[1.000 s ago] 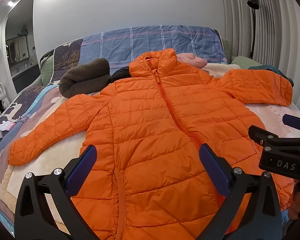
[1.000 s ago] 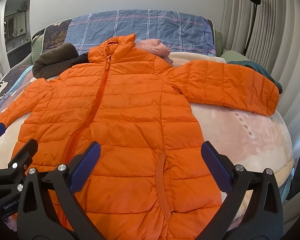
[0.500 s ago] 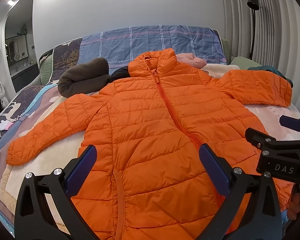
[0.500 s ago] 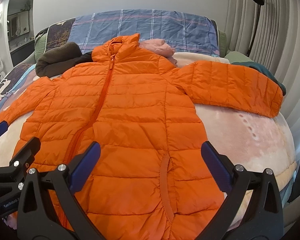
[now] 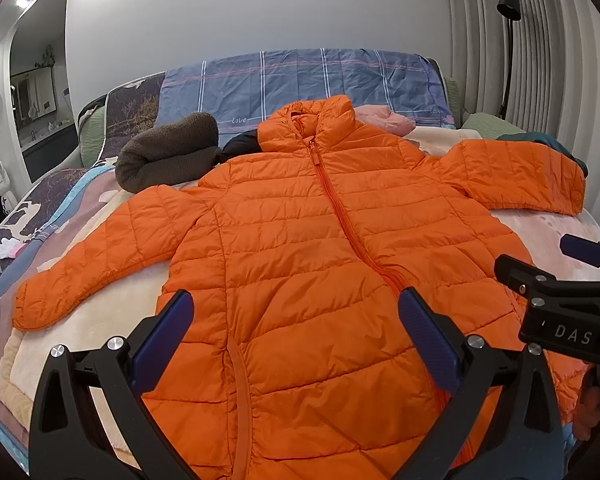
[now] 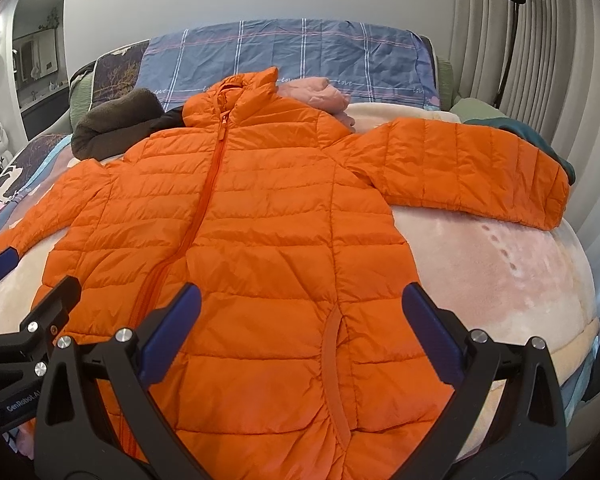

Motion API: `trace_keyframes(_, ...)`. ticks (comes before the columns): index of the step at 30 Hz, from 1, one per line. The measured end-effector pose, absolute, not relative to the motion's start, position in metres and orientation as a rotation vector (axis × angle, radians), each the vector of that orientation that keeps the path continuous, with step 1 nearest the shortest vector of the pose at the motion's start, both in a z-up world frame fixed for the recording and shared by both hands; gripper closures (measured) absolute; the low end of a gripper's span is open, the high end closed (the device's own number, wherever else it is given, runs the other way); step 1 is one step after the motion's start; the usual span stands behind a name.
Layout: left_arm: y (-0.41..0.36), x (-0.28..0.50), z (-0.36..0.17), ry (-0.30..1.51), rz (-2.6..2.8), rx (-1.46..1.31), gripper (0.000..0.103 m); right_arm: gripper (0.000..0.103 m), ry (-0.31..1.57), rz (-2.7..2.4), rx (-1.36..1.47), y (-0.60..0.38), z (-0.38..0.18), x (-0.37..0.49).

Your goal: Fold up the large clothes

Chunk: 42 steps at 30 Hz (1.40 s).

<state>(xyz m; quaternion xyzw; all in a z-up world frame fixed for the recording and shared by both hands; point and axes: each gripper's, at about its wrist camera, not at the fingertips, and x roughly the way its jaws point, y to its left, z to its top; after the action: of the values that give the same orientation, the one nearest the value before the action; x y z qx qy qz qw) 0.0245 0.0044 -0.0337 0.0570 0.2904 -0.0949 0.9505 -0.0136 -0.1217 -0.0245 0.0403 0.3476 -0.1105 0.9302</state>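
An orange puffer jacket (image 5: 300, 248) lies flat and face up on the bed (image 6: 500, 280), zipped to the collar, its shiny quilted fabric stitched in puffy horizontal bands, both sleeves spread out to the sides. The left gripper (image 5: 296, 328) hovers over the jacket's lower hem with its jaws spread wide and nothing between its blue ridged pads (image 5: 162, 336); the right gripper (image 6: 300, 332) hangs beside it over the same hem, jaws likewise wide and holding nothing. The bed is covered by a soft, fuzzy cream-and-pink blanket (image 5: 540, 228). Near the collar sit a rolled brown fleece (image 5: 168, 156) and a pink garment (image 6: 320, 92), with a blue plaid pillow (image 5: 300, 84) behind them. A plain grey wall, pleated curtains (image 6: 540, 60) and a black floor lamp (image 5: 508, 20) back the room.
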Motion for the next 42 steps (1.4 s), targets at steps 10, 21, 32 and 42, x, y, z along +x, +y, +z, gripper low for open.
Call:
trace_keyframes(10, 0.009, 0.032, -0.034, 0.600, -0.191, 0.094, 0.001, 0.002, 0.707, -0.228, 0.085, -0.121, -0.025, -0.013)
trace_keyframes(21, 0.014, 0.045, -0.033, 0.611, -0.195, 0.090, 0.001, 0.002, 0.688, -0.239, 0.060, -0.122, -0.027, 0.000)
trace_keyframes(32, 0.014, 0.058, -0.034, 0.619, -0.200, 0.102, 0.001, 0.002, 0.701, -0.247, 0.053, -0.123, -0.031, 0.015)
trace_keyframes(42, 0.011, 0.064, -0.035, 0.632, -0.207, 0.125, 0.001, 0.002, 0.700, -0.245, 0.051, -0.122, -0.031, 0.018)
